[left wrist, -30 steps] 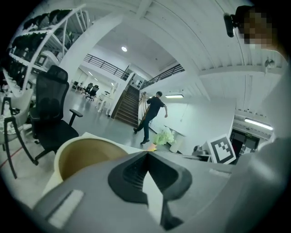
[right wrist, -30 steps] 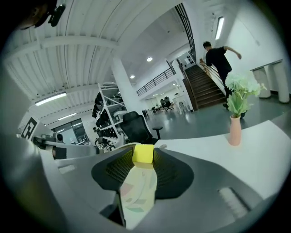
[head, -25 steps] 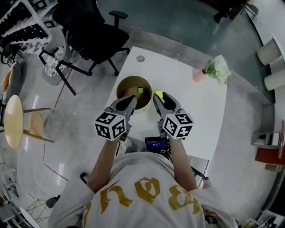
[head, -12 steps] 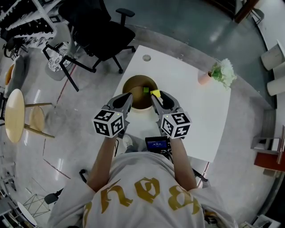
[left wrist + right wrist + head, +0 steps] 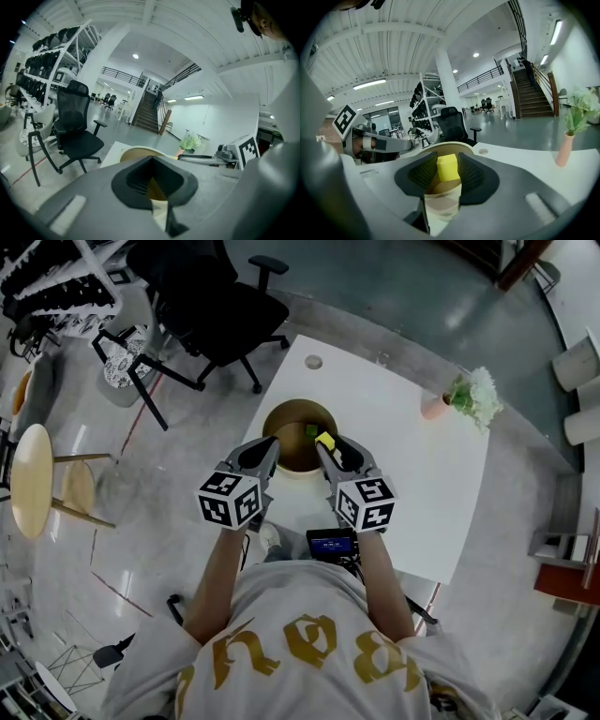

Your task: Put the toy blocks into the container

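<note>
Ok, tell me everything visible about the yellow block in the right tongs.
The small yellow toy block is a plain, matte, cube-like piece, plastic or foam by its look. It sits upright, pinched on two opposite sides between the ribbed dark pads of the right tongs. They hold it raised over the opening of the round tan container, near its rim.

We see a bright yellow cube-shaped toy block (image 5: 448, 168) between the dark grey ribbed pads (image 5: 423, 173) of the right tool (image 5: 449, 172), whose marker cube (image 5: 366, 503) is patterned with black-and-white squares. At centre frame, the round container (image 5: 286, 423) is cream outside and tan inside, holding a green block (image 5: 310, 430). The worktop (image 5: 412, 474) is white.
</note>
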`<state>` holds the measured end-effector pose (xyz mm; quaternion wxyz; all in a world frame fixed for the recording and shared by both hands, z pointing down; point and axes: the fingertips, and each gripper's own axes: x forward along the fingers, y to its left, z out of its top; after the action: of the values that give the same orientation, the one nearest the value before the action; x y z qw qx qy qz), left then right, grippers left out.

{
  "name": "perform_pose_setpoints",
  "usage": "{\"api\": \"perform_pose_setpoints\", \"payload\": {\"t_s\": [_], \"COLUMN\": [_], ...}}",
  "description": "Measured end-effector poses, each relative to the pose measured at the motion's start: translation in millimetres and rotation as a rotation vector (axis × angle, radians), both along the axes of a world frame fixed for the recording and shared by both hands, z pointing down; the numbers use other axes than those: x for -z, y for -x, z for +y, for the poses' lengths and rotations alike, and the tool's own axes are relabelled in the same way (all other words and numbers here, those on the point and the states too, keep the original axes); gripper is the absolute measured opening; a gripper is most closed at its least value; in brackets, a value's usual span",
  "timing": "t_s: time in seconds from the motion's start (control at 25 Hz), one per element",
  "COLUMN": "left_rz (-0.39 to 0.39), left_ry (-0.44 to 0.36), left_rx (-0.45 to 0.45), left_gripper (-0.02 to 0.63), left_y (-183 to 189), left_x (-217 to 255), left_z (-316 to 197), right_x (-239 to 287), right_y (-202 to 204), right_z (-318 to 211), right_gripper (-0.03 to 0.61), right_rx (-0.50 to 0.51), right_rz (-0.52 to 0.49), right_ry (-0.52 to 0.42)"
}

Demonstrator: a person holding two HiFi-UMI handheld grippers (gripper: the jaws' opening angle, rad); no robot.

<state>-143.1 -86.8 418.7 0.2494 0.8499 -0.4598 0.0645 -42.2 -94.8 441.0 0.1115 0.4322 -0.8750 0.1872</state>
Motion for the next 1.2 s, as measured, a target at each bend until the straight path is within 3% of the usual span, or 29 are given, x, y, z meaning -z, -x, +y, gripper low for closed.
{"api": "perform_pose_setpoints", "payload": {"t_s": [0.44, 0.6, 0.96, 1.2], "left_rz": [0.000, -0.001, -0.010, -0.012], "left_ry": [0.012, 0.020, 0.003, -0.028], "left_rx": [0.003, 0.003, 0.015, 0.019], "left_gripper": [0.000, 0.000, 0.000, 0.000], "left_y": [2.3, 1.4, 3.6, 1.7], "left_x": [-4.6, -7.5, -5.2, 3.6], "left_z": [-1.3, 0.4, -1.3, -2.7], "right_x": [-4.3, -4.2, 5.0, 9.9], "right_y": [3.9, 2.5, -17.5, -29.5], "right_z": [-3.2, -4.3, -4.9, -2.8], "right_gripper": [0.167, 0.195, 0.033, 0.023], "right_rx": [-0.001, -0.010, -0.102, -0.148], "right_rz": [0.031, 0.039, 0.003, -0.011], "right_ry": [-0.009, -0.017, -0.051, -0.053]}}
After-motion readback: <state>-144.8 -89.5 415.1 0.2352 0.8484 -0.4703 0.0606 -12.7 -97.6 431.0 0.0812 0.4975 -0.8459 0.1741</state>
